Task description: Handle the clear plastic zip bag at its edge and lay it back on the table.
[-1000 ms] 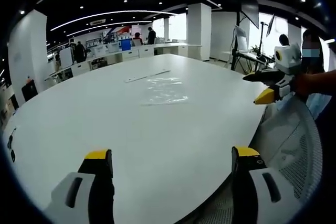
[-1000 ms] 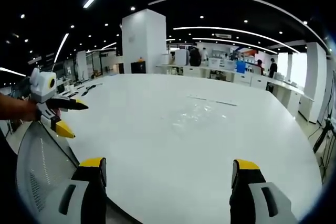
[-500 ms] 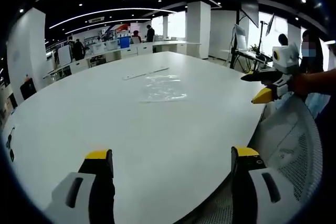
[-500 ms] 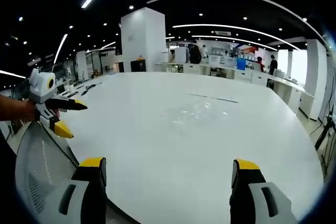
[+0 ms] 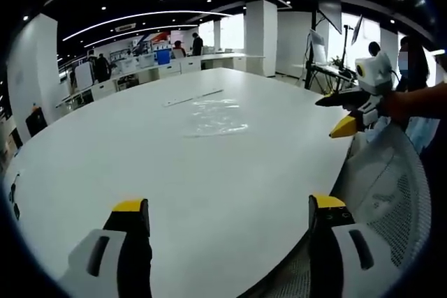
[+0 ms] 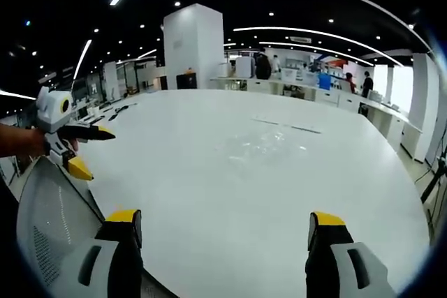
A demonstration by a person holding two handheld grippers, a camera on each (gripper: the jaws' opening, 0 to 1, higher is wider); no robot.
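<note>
Clear plastic zip bag (image 5: 217, 118) lies flat on white table (image 5: 105, 151), well ahead of both grippers, centred between jaw lines. Left gripper (image 5: 229, 209) jaws wide apart, empty. Right gripper (image 6: 222, 215) jaws wide apart, empty. In right gripper view bag (image 6: 269, 149) faint, edges hard to trace. Thin strip (image 5: 194, 98) beyond bag.
</note>
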